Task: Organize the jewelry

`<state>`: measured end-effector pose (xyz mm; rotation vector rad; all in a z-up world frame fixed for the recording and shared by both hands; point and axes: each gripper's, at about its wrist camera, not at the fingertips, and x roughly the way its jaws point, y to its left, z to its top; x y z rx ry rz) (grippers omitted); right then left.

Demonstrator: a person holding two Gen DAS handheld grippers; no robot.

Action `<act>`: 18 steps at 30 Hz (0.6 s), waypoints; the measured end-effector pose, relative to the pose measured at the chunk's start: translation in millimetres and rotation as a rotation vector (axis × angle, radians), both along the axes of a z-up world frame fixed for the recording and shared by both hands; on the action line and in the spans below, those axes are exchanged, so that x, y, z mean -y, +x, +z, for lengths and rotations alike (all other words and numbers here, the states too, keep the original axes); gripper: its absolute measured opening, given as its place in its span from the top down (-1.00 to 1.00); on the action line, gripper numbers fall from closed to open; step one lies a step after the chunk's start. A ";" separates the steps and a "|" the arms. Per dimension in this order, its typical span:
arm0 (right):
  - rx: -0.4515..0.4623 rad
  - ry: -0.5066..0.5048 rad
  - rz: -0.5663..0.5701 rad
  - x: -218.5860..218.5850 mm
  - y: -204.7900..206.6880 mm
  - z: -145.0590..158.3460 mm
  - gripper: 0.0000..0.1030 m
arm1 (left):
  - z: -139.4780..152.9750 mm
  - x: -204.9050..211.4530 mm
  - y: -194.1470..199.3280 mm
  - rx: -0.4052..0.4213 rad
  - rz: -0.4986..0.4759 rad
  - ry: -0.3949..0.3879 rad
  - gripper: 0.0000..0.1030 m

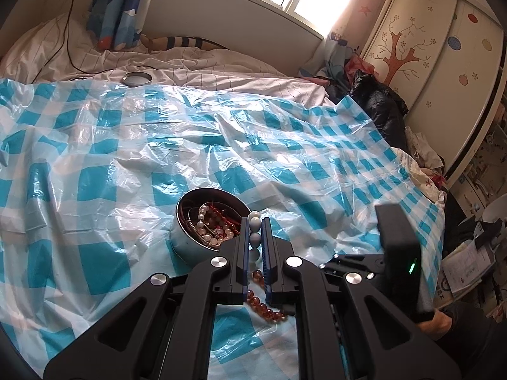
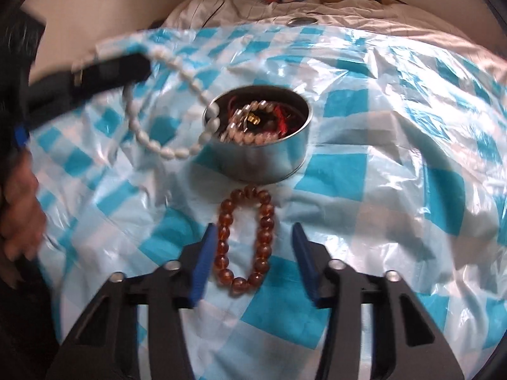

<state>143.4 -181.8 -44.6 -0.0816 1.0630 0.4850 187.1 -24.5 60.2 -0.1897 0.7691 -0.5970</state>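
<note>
A round metal tin (image 1: 185, 243) (image 2: 272, 161) sits on the blue-checked plastic sheet and holds pearl strands, red cord and other jewelry. My left gripper (image 1: 253, 247) is shut on a white bead bracelet (image 1: 255, 226) (image 2: 149, 139), held beside the tin; in the right wrist view the bracelet hangs from it (image 2: 139, 66) with its far end at the tin's rim. An amber bead bracelet (image 2: 245, 237) (image 1: 263, 304) lies flat just in front of the tin. My right gripper (image 2: 252, 231) is open and empty, its blue-padded fingers on either side of the amber bracelet.
The plastic sheet (image 1: 126, 145) covers a rumpled bed. A tin lid (image 1: 137, 78) (image 2: 302, 20) lies at the sheet's far edge. A black cable (image 1: 68, 41) runs over the pillows. Clothes and a black bag (image 1: 377, 101) pile up by the wardrobe on the right.
</note>
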 end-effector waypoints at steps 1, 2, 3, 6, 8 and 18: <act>0.008 -0.032 0.003 -2.6 -0.3 -3.1 0.16 | -0.1 -0.6 0.5 0.000 0.001 -0.003 0.87; 0.009 -0.039 0.001 -3.3 -0.4 -5.5 0.16 | -0.2 -0.8 0.8 0.000 0.001 -0.004 0.87; -0.006 -0.018 -0.001 -1.4 1.1 -7.0 0.16 | -0.1 -0.6 0.6 0.000 0.002 -0.002 0.87; -0.015 0.003 0.007 -2.4 2.4 -8.4 0.42 | -0.7 -1.0 1.9 -0.002 0.002 -0.001 0.87; -0.019 -0.034 0.041 -12.2 0.6 -13.3 0.76 | -1.2 -1.1 2.9 -0.005 0.003 -0.001 0.87; -0.223 0.653 -0.087 54.9 22.0 -8.8 0.76 | -2.1 -6.6 6.7 -0.006 0.020 0.003 0.87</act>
